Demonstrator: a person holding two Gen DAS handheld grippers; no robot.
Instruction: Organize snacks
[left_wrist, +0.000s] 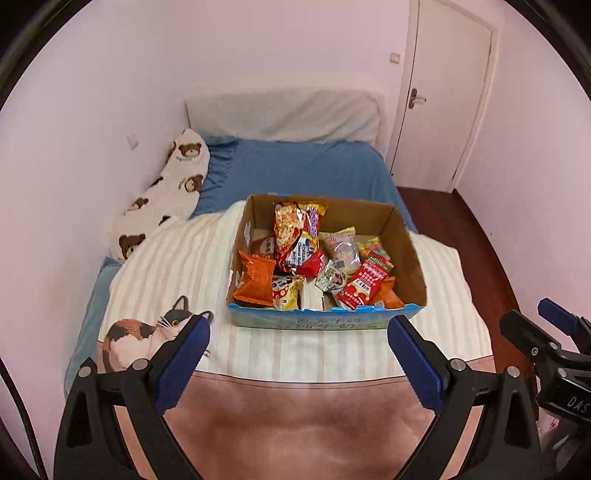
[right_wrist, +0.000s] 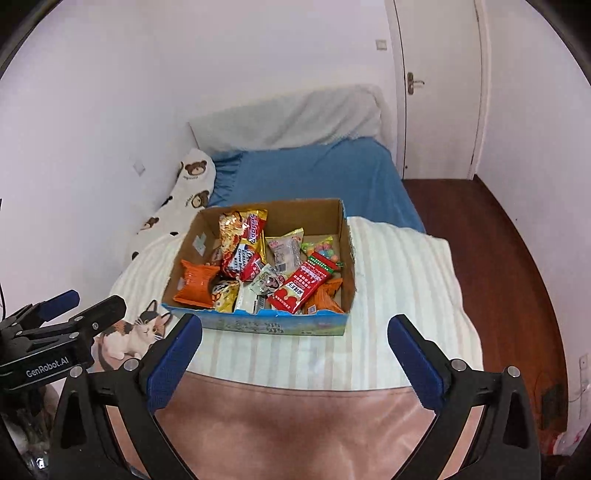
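A bed (left_wrist: 306, 166) with a blue sheet fills a corner of a white-walled room, a grey pillow (left_wrist: 284, 114) at its head and a bear-print bolster (left_wrist: 162, 199) along the left wall. A white door (left_wrist: 443, 96) stands to the right, above dark wood floor (right_wrist: 509, 258). A striped cream blanket (right_wrist: 402, 266) with a cat picture (left_wrist: 147, 334) covers the near half of the bed, and a pinkish cover (left_wrist: 295, 424) lies nearest the cameras. On the blanket sits an open cardboard box (left_wrist: 406, 236) holding the snacks (left_wrist: 314, 258), loose packets piled inside. The left gripper (left_wrist: 299, 328) and right gripper (right_wrist: 295, 328) both hover short of the box, jaws spread wide, holding nothing.
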